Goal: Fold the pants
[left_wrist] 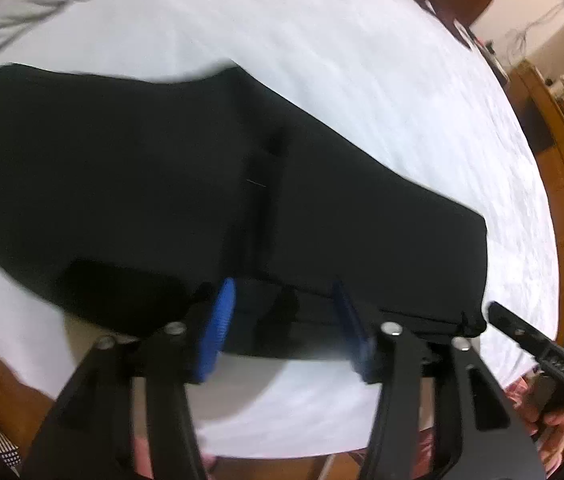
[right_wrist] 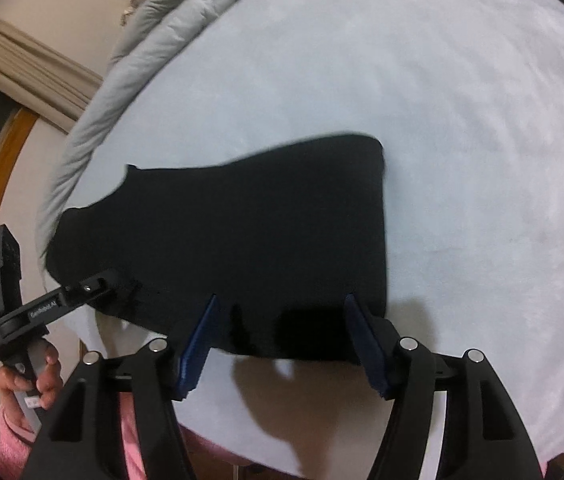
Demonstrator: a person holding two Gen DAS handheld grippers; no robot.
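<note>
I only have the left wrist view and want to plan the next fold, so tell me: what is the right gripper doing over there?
Observer: The right gripper is open over the near edge of the black pants, pads apart.
Operator: How far does the cloth reach on its side?
Observer: It ends in a straight edge just beyond the right finger; bare white sheet follows.
Operator: Anything at the bed's far side?
Observer: A grey quilt lies bunched along the edge.

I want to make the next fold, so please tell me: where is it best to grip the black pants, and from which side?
Probably at the near edge of the black pants, coming from the person's side of the bed. That edge is a thick, straight hem closest to both grippers, with open jaws already above it; the cloth elsewhere lies flat, offering nothing to pinch.
</note>
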